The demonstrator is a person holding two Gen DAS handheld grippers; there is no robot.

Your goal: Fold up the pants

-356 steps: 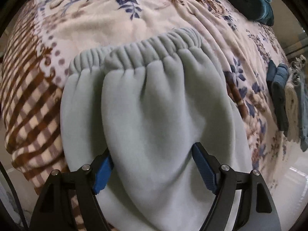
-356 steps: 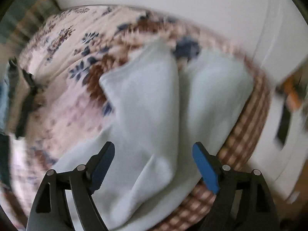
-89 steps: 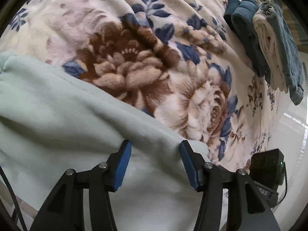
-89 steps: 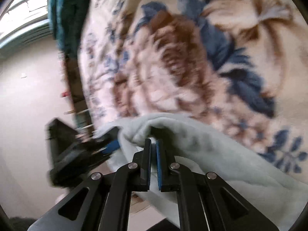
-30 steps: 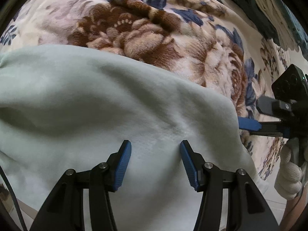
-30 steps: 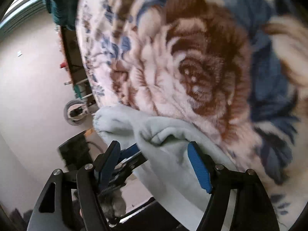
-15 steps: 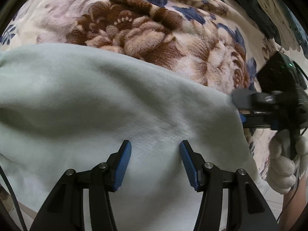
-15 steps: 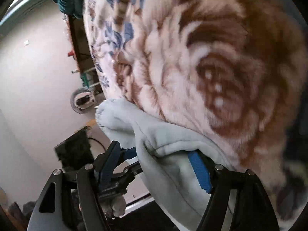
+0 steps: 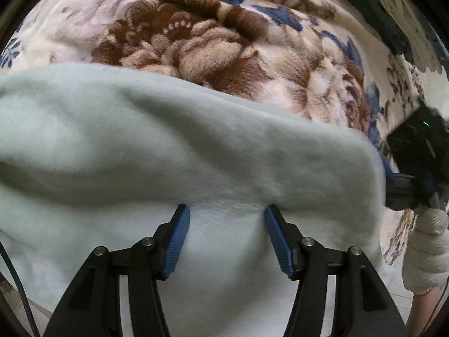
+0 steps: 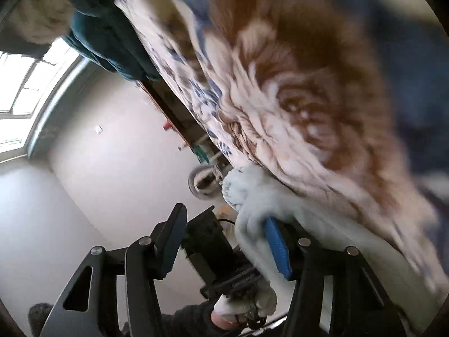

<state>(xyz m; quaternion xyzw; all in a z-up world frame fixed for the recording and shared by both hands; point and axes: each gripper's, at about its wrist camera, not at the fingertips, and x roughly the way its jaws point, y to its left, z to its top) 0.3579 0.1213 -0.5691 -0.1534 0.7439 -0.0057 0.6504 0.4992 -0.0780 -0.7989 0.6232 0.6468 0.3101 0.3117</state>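
Note:
The pale green fleece pants (image 9: 174,151) lie folded on the floral blanket (image 9: 213,47) and fill the lower half of the left wrist view. My left gripper (image 9: 227,216) is open, its blue pads resting on the fabric. My right gripper (image 10: 224,224) is open at the pants' edge (image 10: 258,196); its right pad (image 10: 276,241) lies against the fabric, its left pad is in free air. In the left wrist view the right gripper (image 9: 404,185) shows at the right end of the pants, held by a white-gloved hand (image 9: 426,250).
Dark teal and cream folded cloths (image 9: 393,14) lie at the far right of the blanket, also in the right wrist view (image 10: 103,33). The bed edge, a pale wall and a window (image 10: 19,90) lie left of the right gripper.
My right gripper, shut on the pants' edge three seconds ago, has opened and now slides sideways off the fabric end. My left gripper has stayed open on the pants.

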